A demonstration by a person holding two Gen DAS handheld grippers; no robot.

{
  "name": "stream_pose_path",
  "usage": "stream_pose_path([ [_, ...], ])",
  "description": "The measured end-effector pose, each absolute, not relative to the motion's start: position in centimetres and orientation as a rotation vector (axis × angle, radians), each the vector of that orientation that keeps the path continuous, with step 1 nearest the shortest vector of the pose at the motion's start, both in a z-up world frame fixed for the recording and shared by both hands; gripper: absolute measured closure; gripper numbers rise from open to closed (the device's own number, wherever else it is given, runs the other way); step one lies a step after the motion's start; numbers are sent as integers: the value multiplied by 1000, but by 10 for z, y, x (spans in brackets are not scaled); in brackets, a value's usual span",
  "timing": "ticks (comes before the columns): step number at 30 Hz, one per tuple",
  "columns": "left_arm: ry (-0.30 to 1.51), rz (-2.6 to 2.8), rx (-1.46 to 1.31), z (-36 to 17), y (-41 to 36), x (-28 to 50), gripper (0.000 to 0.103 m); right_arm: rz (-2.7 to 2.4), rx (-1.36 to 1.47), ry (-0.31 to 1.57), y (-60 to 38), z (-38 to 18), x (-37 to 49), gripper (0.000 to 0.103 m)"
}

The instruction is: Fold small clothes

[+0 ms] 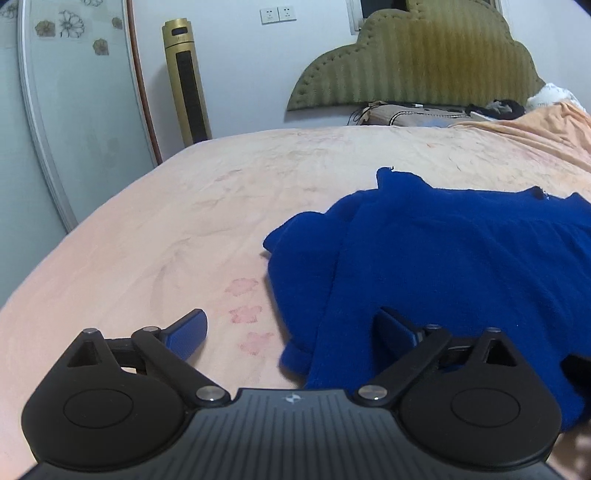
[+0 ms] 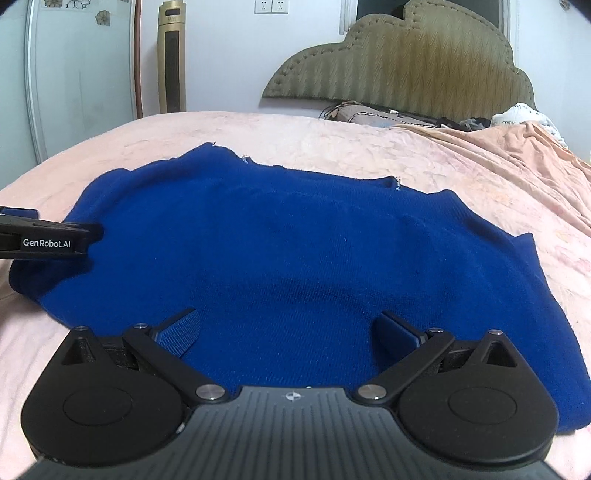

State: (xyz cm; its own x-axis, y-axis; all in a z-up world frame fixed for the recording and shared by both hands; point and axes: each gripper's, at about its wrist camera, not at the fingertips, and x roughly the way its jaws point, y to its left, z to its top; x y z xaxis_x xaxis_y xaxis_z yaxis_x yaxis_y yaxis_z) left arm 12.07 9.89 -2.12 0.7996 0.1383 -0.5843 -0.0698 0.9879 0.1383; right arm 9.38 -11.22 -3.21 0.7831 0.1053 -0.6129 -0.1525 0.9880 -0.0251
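Left wrist view: Hovering low over one pink bedspread (image 1: pixel 155 229), the left gripper (image 1: pixel 291 332) had its two jaws spread wide, nothing pinched between them.
Fingers: two blue-padded fingers (image 1: pixel 190 332); one stood over bare bedspread, the other over cloth.
Garment: one blue knit garment (image 1: pixel 443 266) lay on the bed, its left edge reaching between the jaws.
Background: one gold tower fan (image 1: pixel 186 81), one olive headboard (image 1: pixel 424 62), two wall sockets (image 1: pixel 277 14).
Right wrist view: the right gripper (image 2: pixel 290 330) also had its jaws spread apart, gripping nothing.
Garment position: the blue knit garment (image 2: pixel 295 251) lay spread flat beneath and ahead of both fingers.
Other tool: the left gripper (image 2: pixel 48 240) showed at the frame's left edge, over the garment's left side.
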Motion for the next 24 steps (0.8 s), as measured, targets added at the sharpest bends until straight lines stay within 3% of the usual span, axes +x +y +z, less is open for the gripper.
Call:
stream_pose_path([
  [24,670,83,-52,-29,121,125,0,143,-44,665,-117,-33,92,0],
])
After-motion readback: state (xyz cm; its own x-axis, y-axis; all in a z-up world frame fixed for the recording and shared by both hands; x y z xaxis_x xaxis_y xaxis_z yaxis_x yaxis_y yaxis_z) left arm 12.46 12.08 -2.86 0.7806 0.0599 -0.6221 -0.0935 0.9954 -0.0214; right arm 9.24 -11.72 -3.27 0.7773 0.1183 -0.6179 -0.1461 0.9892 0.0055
